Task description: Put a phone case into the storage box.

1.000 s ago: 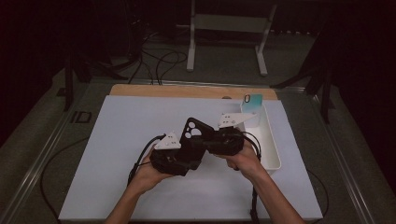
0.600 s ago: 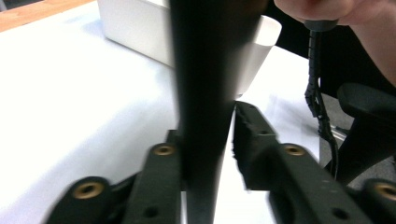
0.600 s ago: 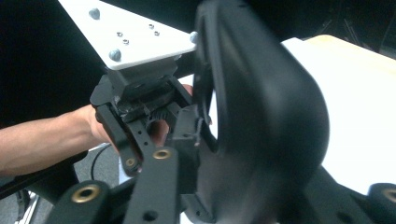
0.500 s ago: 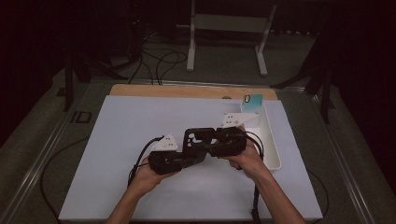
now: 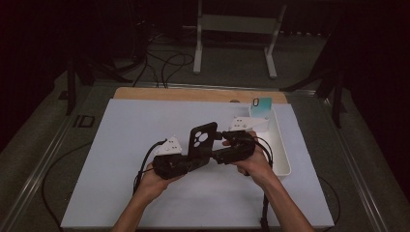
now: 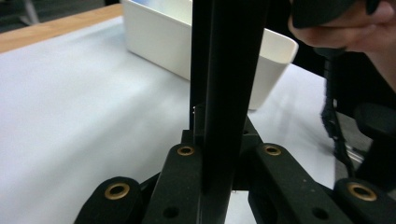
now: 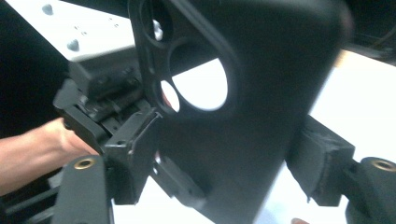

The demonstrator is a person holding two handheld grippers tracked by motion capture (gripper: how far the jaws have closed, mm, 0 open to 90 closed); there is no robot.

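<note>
Plainly, risk: could slip or twist loose, the flat black phone case with round camera cut-outs, since held edge-on above the table by two tools pulling from opposite sides.
Cause: uneven pull from either hand, or one grip easing before the other; a thin smooth edge gives the pads little to bite.
Second risk: could knock the long white plastic tray just beside the right hand.
Left gripper: jaws nearly together, clamped on the case's lower edge; in the left gripper view, the case rising as a thin upright slab straight between the jaws.
Right gripper: jaws spread about the case's width, one pad at each long side; seemingly pressing it, though firm contact on the far pad hard to confirm.
Case position: upright over the white table mat, mid-table, left of the tray, not resting on anything.
Also in tray: a small teal item at the far end, untouched.
</note>
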